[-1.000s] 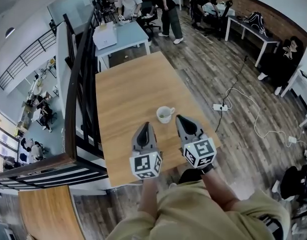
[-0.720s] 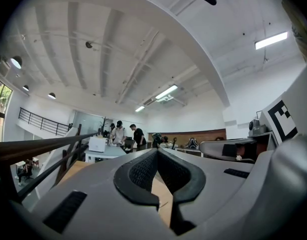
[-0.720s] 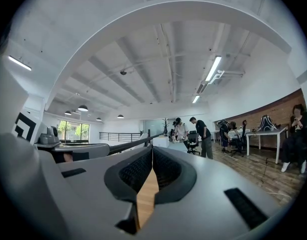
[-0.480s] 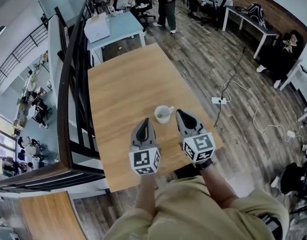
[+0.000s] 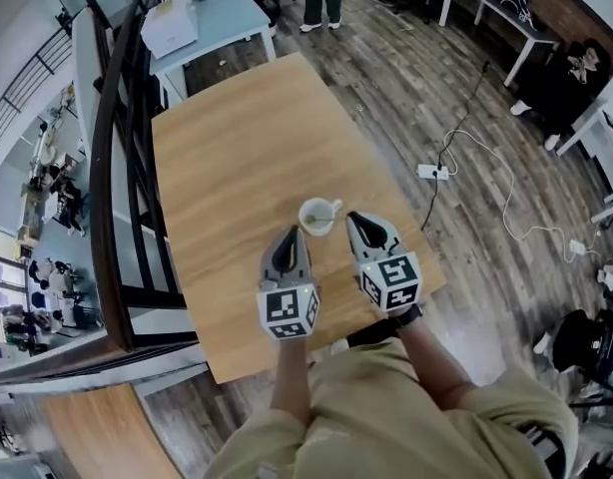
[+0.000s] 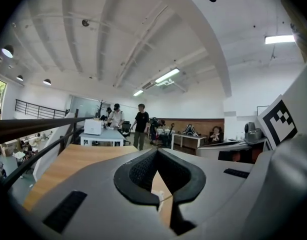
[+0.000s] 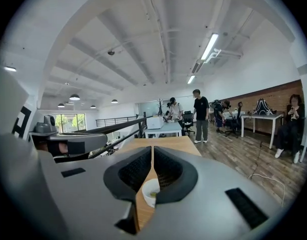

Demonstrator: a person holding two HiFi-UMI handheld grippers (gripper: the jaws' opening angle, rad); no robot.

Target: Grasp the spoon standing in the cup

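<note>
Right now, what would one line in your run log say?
left tool: shut, empty | right tool: shut, empty | cup: upright on table, close ahead of both tools

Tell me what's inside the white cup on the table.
A small greenish thing shows inside the cup. It's too small to confirm as the spoon; the cup's near wall hides the bottom.

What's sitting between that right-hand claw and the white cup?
Nothing: the head view shows just a narrow strip of bare wooden table between the right gripper and the cup.
</note>
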